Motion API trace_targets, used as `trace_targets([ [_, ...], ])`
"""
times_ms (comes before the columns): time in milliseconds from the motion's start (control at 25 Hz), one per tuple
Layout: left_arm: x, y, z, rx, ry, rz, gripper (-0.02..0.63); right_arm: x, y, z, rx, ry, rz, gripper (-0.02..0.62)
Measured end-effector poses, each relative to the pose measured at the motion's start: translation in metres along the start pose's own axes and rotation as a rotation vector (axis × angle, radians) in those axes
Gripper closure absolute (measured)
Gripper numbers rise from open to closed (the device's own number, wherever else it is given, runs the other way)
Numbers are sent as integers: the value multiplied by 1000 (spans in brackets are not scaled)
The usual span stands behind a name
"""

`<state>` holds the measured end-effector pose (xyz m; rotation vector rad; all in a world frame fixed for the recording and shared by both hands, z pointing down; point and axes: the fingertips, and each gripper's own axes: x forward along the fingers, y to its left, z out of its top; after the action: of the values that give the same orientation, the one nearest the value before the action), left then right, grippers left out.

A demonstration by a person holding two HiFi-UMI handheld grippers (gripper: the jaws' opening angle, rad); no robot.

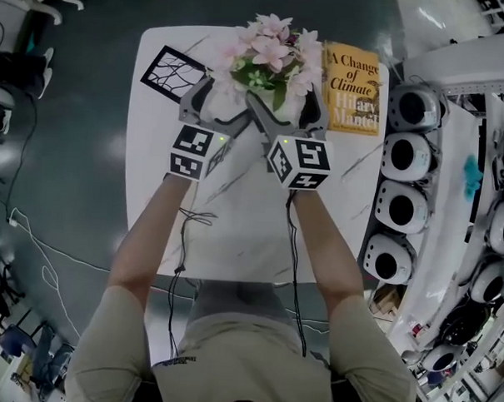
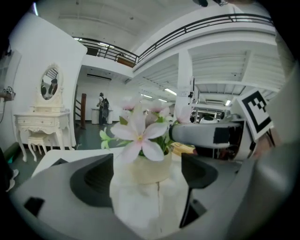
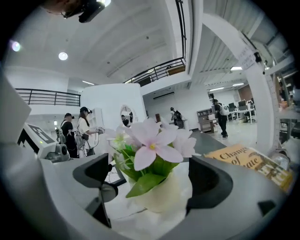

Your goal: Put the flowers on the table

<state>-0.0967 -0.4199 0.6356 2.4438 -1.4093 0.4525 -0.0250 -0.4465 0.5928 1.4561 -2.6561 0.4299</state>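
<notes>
A bunch of pink and white flowers (image 1: 271, 53) stands in a cream pot (image 2: 143, 172) on the far part of the white marble table (image 1: 242, 229). Both grippers sit just in front of it, angled in from either side. My left gripper (image 1: 216, 103) is open, and in its own view (image 2: 147, 174) the pot sits just ahead between the two dark pads with small gaps. My right gripper (image 1: 287, 110) is open too; its view (image 3: 150, 180) has the pot (image 3: 161, 197) and flowers (image 3: 152, 143) centred between the pads. In the head view the blooms hide the pot.
A yellow book (image 1: 351, 88) lies right of the flowers, and a black-framed picture (image 1: 172, 72) lies to their left. White rounded machines (image 1: 404, 161) line the table's right side. A white dressing table (image 2: 40, 126) and people (image 3: 79, 131) stand further off.
</notes>
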Motion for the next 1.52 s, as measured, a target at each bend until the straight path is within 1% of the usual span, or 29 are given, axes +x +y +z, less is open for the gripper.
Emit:
trace_targets([
  [160,-27,-1,24,0,-37,24,162,-22,6,21,-9,-12,-3,49],
  [360,-58,-13,56,15,-74,33,213,-49,15,54,-34,-36,-4,55],
  [480,-77,-25,76,21,-95,31,247,-67,21,77,-52,-58,-16,118],
  [520,-83,-29,83,23,-108,30,264,-73,22,86,-64,-68,-26,149],
  [560,-90,-33,90,26,-122,29,285,-80,24,94,-77,-80,-38,194],
  [600,-95,-37,95,31,-131,29,323,-87,25,103,-89,-94,-49,246],
  [640,-101,-41,100,37,-134,28,347,-94,27,112,-101,-108,-58,278],
  [680,-107,-46,104,45,-133,24,354,-102,29,121,-109,-120,-63,299],
  [800,-126,-60,121,66,-143,14,386,-126,38,144,-113,-145,-62,329],
  [880,-142,-67,134,72,-167,20,416,-144,46,159,-106,-160,-53,354],
  [960,-160,-72,148,74,-195,42,482,-162,54,172,-109,-176,-45,378],
  [1120,-189,-84,171,86,-249,50,519,-194,70,196,-129,-208,-16,418],
  [1160,-196,-89,174,104,-257,52,538,-202,75,200,-134,-210,-5,436],
  [1280,-218,-105,183,173,-271,60,548,-226,95,214,-159,-225,28,471],
  [1440,-250,-130,206,212,-323,45,581,-256,120,231,-170,-270,64,514],
  [1520,-265,-145,217,228,-359,33,592,-270,129,238,-172,-298,76,552],
])
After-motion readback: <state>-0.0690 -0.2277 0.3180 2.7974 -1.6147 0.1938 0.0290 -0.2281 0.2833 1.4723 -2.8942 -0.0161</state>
